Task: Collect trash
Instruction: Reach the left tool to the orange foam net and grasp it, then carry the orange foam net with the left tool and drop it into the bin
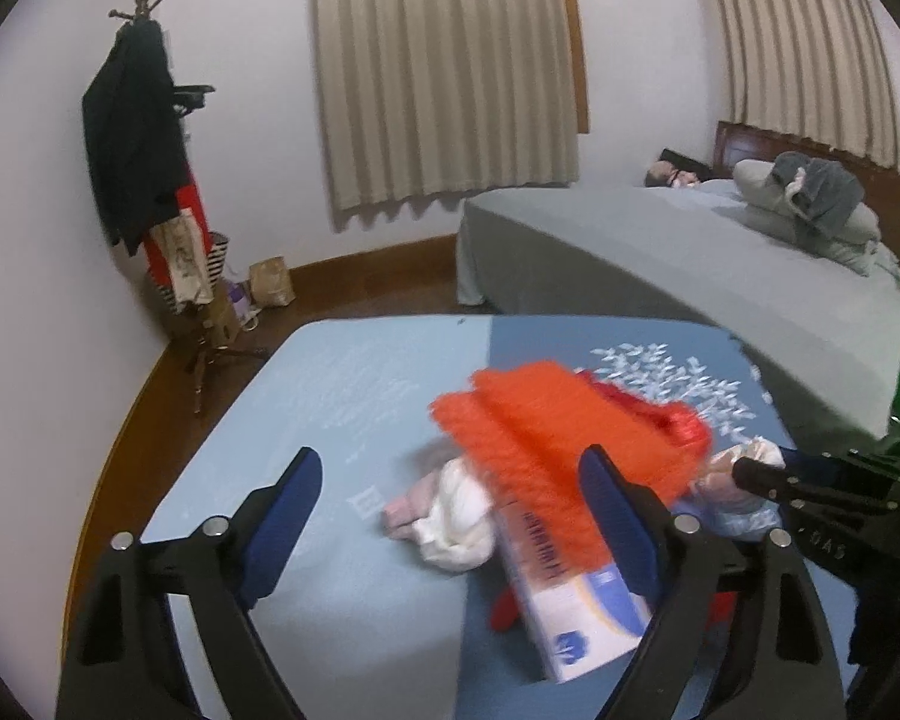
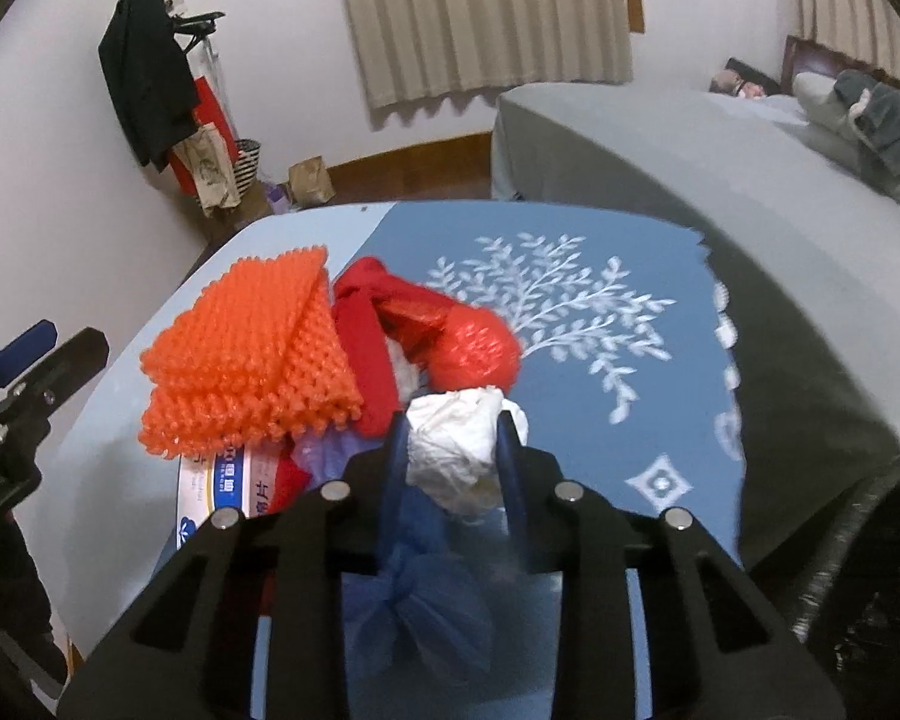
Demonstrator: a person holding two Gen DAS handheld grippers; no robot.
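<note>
The tablecloth [image 2: 600,438] is mid-blue with a white leafy tree print at its centre and a paler blue panel toward nine o'clock; the foam net sleeve [image 2: 252,360] is bright orange with a knobbly weave; the plastic bag [image 2: 450,330], at three o'clock of the sleeve, is glossy red; the crumpled tissue [image 2: 456,456] is white; the knotted bag [image 2: 420,606], at six o'clock of the tissue, is translucent blue; the box [image 1: 576,600] is white with blue and red print; the curtains [image 1: 444,72] are beige with vertical pleats; the bedsheet [image 1: 660,258] is grey; the hanging coat [image 1: 132,138] is black.
</note>
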